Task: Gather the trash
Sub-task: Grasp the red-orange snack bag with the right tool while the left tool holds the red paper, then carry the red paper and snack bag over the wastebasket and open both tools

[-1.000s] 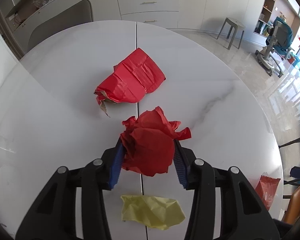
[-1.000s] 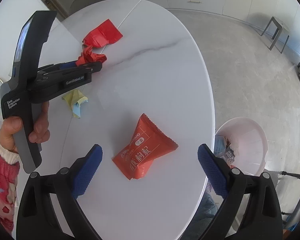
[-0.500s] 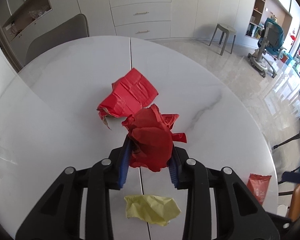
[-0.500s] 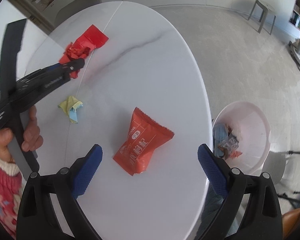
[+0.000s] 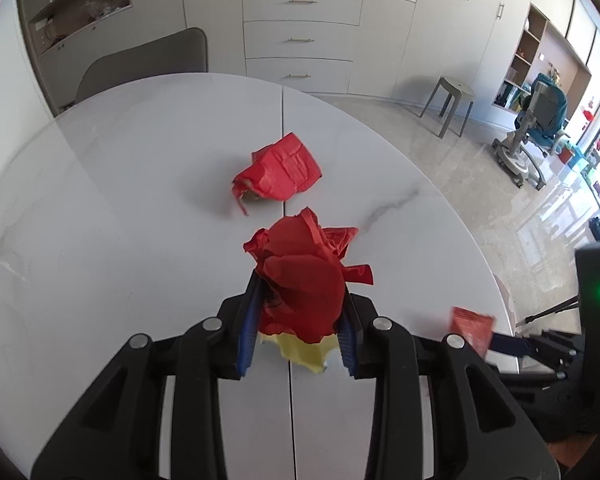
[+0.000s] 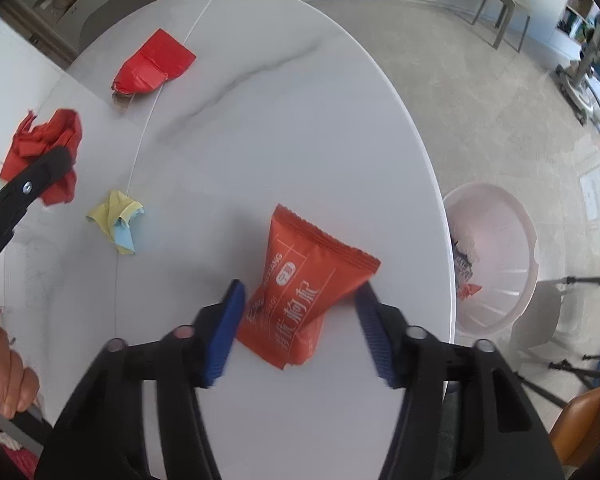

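The left gripper (image 5: pixel 300 328) has its blue-padded fingers (image 5: pixel 247 334) narrowed onto a crumpled red paper wad (image 5: pixel 304 280), pinched from both sides and lifted above the table (image 5: pixel 120 208). Only the left wrist view shows the pads pressing into the wad; the right wrist view shows it from the side at the far left, hanging off the black finger clear of the surface.

The right gripper (image 6: pixel 300 324) points steeply down over an orange snack packet (image 6: pixel 304 292) lying flat on the near right part of the table. Its fingers (image 6: pixel 224 336) are closing, blurred, with the packet between them; the right pad sits at the packet's corner, the left one just beside its edge, and a firm grip cannot be told. In the left wrist view this packet is just a small orange corner at the table's right rim.

A yellow and light-blue paper scrap (image 6: pixel 118 220) lies on the table; the left view shows only its yellow edge beneath the wad. A flattened red wrapper (image 5: pixel 278 172) lies farther off, beside the table's centre seam.

Only the right view shows a pale pink bin (image 6: pixel 496 264) on the floor right of the table, with some trash inside, and a hand (image 6: pixel 4 376) at the left edge.

The table is white, glossy, faintly grey-veined. Beyond it stand cream drawers (image 5: pixel 300 40), a grey chair (image 5: pixel 148 60), a stool (image 5: pixel 452 104) and open shelves.
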### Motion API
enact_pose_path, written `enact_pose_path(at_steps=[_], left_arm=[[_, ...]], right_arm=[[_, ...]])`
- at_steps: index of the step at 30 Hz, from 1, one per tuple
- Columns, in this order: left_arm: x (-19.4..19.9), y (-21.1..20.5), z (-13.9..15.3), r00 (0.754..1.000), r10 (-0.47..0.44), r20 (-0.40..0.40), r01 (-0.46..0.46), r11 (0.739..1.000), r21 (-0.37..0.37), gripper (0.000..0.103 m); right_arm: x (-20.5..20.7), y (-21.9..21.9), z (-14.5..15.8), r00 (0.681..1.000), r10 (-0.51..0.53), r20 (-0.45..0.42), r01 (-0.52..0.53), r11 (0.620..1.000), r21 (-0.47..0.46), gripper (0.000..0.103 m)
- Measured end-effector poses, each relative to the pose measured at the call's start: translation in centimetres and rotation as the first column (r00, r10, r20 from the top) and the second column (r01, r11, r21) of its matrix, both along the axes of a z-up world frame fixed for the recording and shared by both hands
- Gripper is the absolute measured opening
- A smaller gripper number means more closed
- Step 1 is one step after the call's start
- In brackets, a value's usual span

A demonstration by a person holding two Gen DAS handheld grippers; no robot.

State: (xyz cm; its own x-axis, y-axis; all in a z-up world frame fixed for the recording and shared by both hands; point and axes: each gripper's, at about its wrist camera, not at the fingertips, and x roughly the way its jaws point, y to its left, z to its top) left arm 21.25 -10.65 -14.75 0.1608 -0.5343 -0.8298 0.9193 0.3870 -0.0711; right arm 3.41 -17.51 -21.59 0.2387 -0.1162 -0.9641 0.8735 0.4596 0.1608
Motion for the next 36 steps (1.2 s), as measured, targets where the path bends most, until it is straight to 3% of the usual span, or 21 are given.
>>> enact_pose_path(at_steps=[2,9,13,19,26,36], left_arm=[[0.0,0.9,0.0,1.000,0.013,0.002,-0.013,1.000,-0.002,0.033],[-0.4,2.8,0.5,0.999,0.044,0.009,-0.044,0.999,-0.002,0.033],[-1.8,3.3,1.6,0.999,0.047,0.007,-0.047,0.999,-0.007,0.033],[-6.7,2.2,3.5,1.000,0.010,-0.005,-0.010,1.000,-0.021,0.033],[-14.5,-1.6,4.4,0.995,-0.052,-0.082,0.049,0.998,-0.032,0.033],[-22.8,-7.5,4.5,0.985,-0.047,-0.165,0.047,0.999,-0.004,0.033]], right_arm=[[0.6,0.0,0.1,0.999,0.040,-0.005,-0.040,0.999,-0.019,0.036],[1.3,-0.2,0.2,0.989,0.144,0.016,-0.143,0.989,-0.042,0.034],[0.4,-0.2,1.9,0.978,0.208,0.038,-0.204,0.976,-0.082,0.034],[-4.6,-1.5,4.5,0.967,0.254,0.030,-0.247,0.960,-0.134,0.034],[-12.3,-5.0,4.5,0.964,0.263,-0.033,-0.265,0.953,-0.150,0.034],[-18.5,-11.2,0.6,0.943,0.329,-0.054,-0.333,0.934,-0.131,0.036]])
